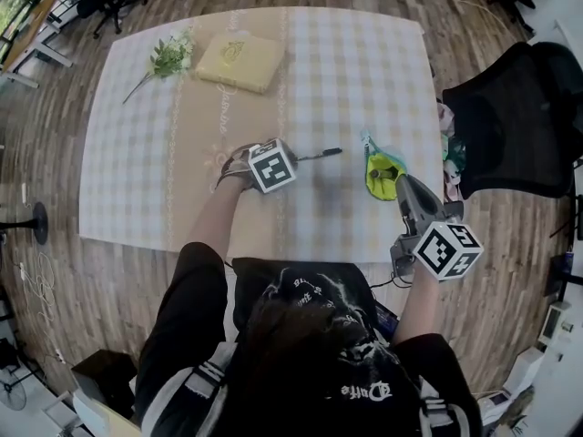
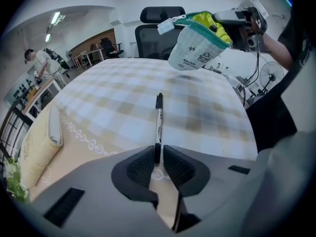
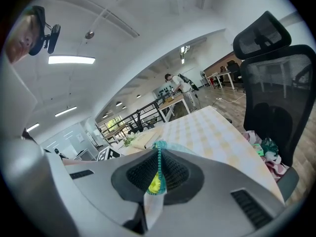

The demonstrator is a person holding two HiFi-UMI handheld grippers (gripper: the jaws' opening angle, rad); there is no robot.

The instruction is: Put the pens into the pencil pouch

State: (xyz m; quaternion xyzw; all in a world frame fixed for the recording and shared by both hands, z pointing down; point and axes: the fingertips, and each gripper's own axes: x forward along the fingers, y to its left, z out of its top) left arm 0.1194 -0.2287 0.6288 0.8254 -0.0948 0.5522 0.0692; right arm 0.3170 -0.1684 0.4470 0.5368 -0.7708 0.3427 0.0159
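Pen pinched, pouch held up

Left tongs (image 2: 158,162) clamped the slim silver-and-black pen (image 2: 158,120) lying on the checked table (image 1: 346,62); right tongs (image 3: 159,174) gripped the white, teal-zipped pouch (image 2: 195,53) by its rim, off the table.

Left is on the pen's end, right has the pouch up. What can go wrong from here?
1. Left gripper pinches the pen only at its very end; lifted, the long free length may pivot or slip.
2. Right gripper holds the pencil pouch by one rim edge, hanging unsupported; the pen may push it aside rather than enter.
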